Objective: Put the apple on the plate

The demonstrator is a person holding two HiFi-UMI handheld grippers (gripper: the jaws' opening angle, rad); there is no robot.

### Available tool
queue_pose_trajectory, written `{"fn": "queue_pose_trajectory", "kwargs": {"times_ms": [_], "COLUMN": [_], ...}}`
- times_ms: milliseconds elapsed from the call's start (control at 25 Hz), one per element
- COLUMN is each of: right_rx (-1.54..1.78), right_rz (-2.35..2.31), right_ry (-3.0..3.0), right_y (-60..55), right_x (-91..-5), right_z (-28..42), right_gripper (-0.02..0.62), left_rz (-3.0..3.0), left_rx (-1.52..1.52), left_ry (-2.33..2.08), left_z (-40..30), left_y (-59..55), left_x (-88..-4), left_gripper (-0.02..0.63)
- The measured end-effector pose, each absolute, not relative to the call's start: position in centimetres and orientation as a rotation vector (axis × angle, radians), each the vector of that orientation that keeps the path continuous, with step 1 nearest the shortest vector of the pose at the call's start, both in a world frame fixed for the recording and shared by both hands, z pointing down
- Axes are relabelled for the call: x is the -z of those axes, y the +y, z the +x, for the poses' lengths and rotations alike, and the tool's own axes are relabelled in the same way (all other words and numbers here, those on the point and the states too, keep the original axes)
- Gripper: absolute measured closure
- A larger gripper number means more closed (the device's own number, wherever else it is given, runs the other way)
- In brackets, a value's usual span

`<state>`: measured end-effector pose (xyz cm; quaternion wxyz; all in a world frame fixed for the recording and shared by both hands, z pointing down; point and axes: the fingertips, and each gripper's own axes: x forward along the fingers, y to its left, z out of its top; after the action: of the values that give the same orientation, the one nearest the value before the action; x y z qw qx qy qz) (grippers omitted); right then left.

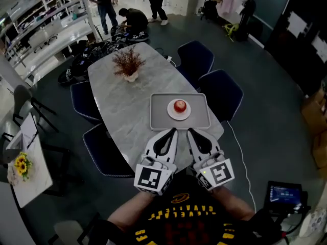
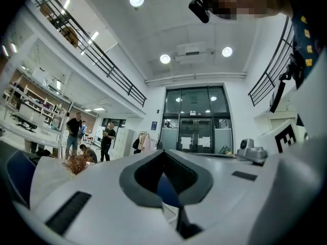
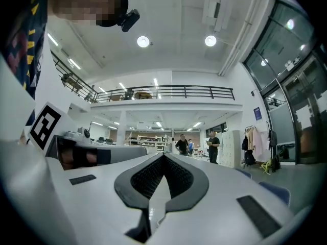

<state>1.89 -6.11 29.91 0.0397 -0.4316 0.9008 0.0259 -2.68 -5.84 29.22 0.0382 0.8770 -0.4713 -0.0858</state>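
Note:
In the head view a red apple point(image 1: 180, 105) sits on a small white plate point(image 1: 170, 114), which rests on a grey tray point(image 1: 158, 119) at the near end of the marble table point(image 1: 120, 103). My left gripper point(image 1: 174, 130) and right gripper point(image 1: 188, 130) are side by side just short of the tray's near edge, tips pointing at it, apart from the apple. Both are shut with nothing between the jaws. The left gripper view shows its jaws point(image 2: 163, 152) meeting at the tip, angled up toward the room. The right gripper point(image 3: 164, 155) looks the same.
A vase of dried reddish twigs point(image 1: 129, 64) stands further along the table. Dark blue chairs point(image 1: 222, 93) point(image 1: 84, 101) ring the table on both sides. Several people point(image 1: 104, 4) stand or crouch beyond the far end. A small side table with sunflowers point(image 1: 21, 165) is at left.

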Motion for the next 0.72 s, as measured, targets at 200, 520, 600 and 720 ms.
{"fn": "queue_pose_trajectory", "kwargs": {"times_ms": [200,520,600,720], "right_rx": [-0.085,-0.104,-0.113,-0.127], "right_rz": [-1.33,-1.323,-1.322,-1.323], "right_ry": [2.764,2.771,2.776,2.777], "right_y": [-5.9,-6.0,-6.2,-6.2], "right_x": [-30.2,-30.3,-30.5,-30.5], "right_z": [2.2,2.7,3.1,3.2], "right_gripper": [0.589,0.589,0.589,0.589], "left_rz": [2.734,2.74,2.754,2.768], "left_rx": [0.261,0.269,0.294,0.312], "left_ry": [-1.447,-1.467,-1.479,-1.484], "left_z": [-2.2,-2.1,-1.6,-1.4], "left_y": [-5.2,-5.3,-5.6,-5.6], "left_x": [-29.3,-29.1,-29.1,-29.2], "left_gripper": [0.604,0.604,0.604,0.604]}}
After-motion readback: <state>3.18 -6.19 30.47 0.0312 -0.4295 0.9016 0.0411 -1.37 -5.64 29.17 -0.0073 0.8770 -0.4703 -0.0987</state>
